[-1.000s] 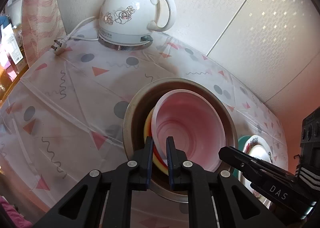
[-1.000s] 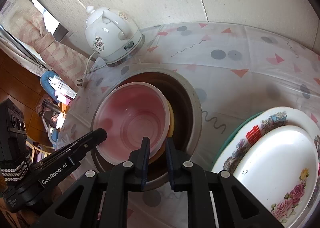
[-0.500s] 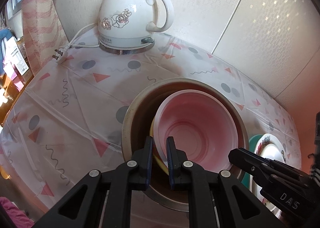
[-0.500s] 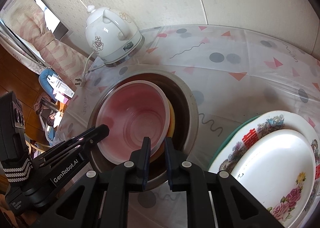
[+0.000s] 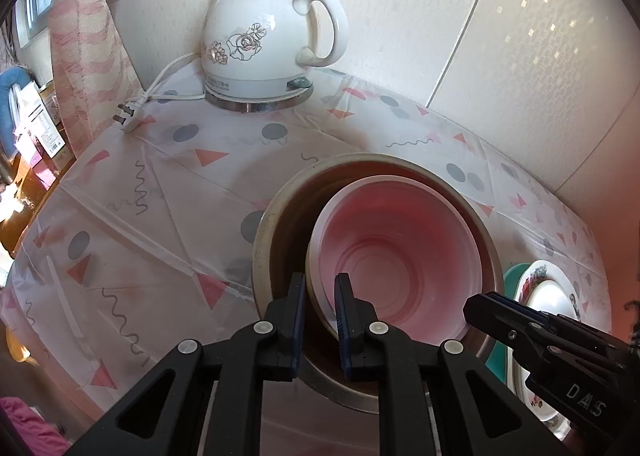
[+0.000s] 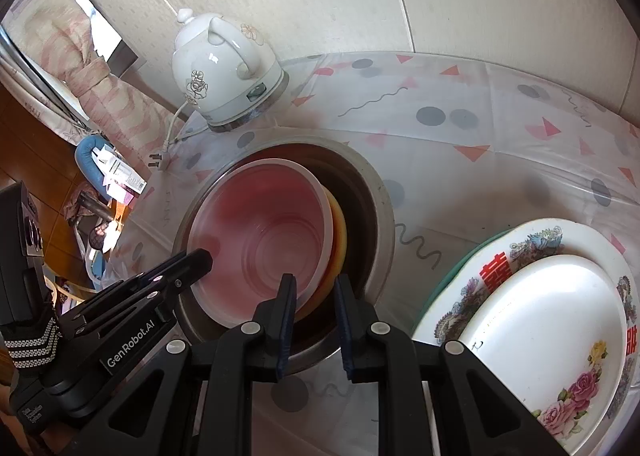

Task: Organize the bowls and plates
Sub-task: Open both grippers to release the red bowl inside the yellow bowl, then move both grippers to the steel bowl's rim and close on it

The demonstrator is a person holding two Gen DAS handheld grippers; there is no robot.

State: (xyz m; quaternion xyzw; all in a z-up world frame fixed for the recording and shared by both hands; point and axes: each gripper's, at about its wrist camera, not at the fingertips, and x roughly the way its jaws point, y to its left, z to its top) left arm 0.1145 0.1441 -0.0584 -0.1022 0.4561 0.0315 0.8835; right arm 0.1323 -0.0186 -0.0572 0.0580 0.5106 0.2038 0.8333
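Note:
A pink plastic bowl (image 5: 396,252) sits tilted inside a large metal bowl (image 5: 272,224), on a yellow bowl (image 6: 340,232) nested under it. My left gripper (image 5: 320,296) is shut on the pink bowl's near rim. My right gripper (image 6: 314,296) has its jaws slightly apart around the near rims of the pink bowl (image 6: 260,240) and the yellow bowl; it has no clear hold. A stack of plates (image 6: 540,320), floral white ones on a green one, lies to the right.
A white ceramic kettle (image 5: 264,40) stands on its base at the back by the wall, its cord and plug (image 5: 128,116) trailing left. The patterned tablecloth (image 5: 140,196) covers the table. The table edge drops off on the left.
Both grippers pulled back and up a little. The pink bowl settled lower in the metal bowl. My right gripper's jaws widened slightly.

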